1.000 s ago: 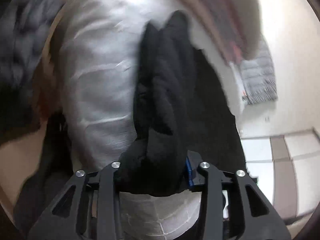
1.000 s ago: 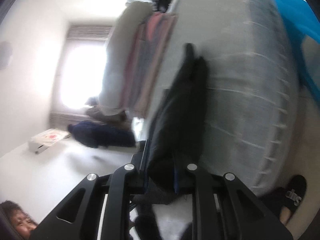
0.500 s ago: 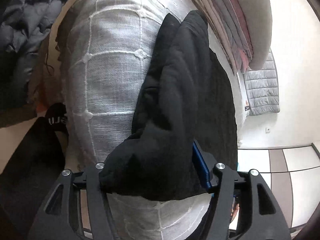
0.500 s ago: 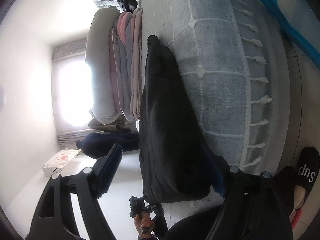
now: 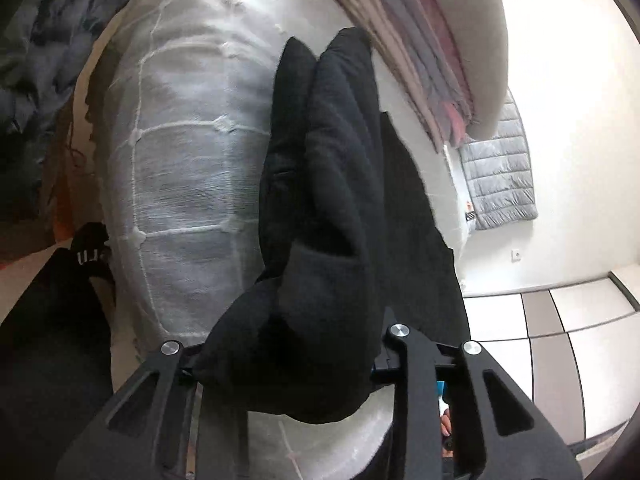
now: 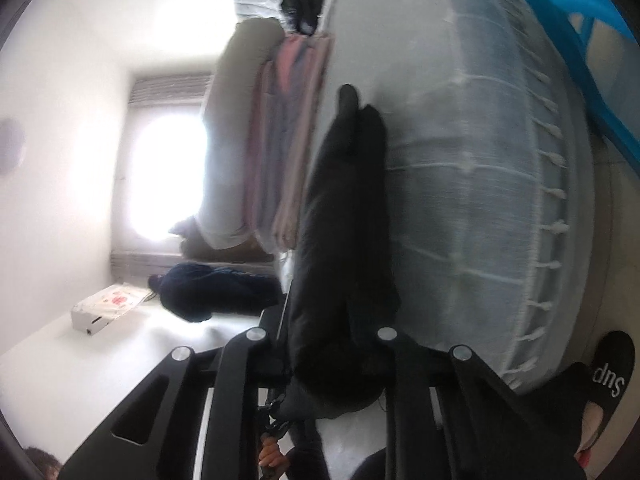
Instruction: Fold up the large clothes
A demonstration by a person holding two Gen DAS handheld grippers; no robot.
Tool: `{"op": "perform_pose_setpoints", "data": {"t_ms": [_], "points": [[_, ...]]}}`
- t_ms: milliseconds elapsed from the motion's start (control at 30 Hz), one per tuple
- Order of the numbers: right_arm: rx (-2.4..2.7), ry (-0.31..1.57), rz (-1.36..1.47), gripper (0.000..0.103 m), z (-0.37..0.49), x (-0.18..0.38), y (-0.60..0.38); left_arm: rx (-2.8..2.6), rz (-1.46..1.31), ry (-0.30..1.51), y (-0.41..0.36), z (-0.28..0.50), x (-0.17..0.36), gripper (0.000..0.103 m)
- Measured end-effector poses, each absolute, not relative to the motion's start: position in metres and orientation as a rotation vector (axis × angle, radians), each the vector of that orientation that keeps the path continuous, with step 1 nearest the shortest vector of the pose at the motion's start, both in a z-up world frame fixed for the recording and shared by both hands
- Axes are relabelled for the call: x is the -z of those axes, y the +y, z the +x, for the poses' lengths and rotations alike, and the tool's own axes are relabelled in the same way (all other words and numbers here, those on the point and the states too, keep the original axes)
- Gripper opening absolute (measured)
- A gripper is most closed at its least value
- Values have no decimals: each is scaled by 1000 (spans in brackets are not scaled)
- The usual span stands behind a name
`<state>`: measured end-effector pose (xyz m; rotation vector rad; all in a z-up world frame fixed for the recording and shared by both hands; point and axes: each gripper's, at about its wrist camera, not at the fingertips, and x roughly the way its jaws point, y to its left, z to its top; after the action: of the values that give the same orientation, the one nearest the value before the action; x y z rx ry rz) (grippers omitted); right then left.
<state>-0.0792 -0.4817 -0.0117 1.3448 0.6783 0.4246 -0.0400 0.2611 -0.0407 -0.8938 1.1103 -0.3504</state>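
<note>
Both ends of black garment (image 5: 332, 208) between each gripper's jaws, over bed (image 5: 184, 168).

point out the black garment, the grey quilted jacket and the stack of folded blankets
black garment (image 5: 328, 208), left wrist view, on its thick middle fold
grey quilted jacket (image 5: 500, 184), left wrist view, on its quilted front panel
stack of folded blankets (image 6: 280, 140), right wrist view, on the pink and grey layered edges
</note>
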Motion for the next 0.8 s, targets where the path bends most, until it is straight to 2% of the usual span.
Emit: {"op": "perform_pose_setpoints", "data": {"t_ms": [167, 300, 333, 467, 600, 633, 767, 800], "points": [[-404, 709, 1277, 19, -95, 0, -484, 371, -838, 1126, 265, -58, 23, 29], [-311, 813, 1302, 20, -98, 39, -493, 290, -882, 1276, 275, -53, 72, 49], [-300, 827, 1320, 23, -103, 47, -493, 287, -914, 1282, 279, -55, 82, 53], [-193, 837, 1345, 29, -119, 60, -511, 267, -907, 1266, 283, -59, 82, 59], [-78, 788, 1263, 32, -132, 28, -536, 201, -872, 1238, 301, -64, 58, 60], [-66, 767, 1239, 35, -133, 17, -538, 177, -858, 1226, 306, -67, 53, 60], [-78, 678, 1097, 59, -126, -33, -530, 40, -758, 1143, 330, -86, 22, 60], [-99, 671, 1055, 59, -118, -45, -520, -7, -754, 1117, 339, -92, 15, 60]]}}
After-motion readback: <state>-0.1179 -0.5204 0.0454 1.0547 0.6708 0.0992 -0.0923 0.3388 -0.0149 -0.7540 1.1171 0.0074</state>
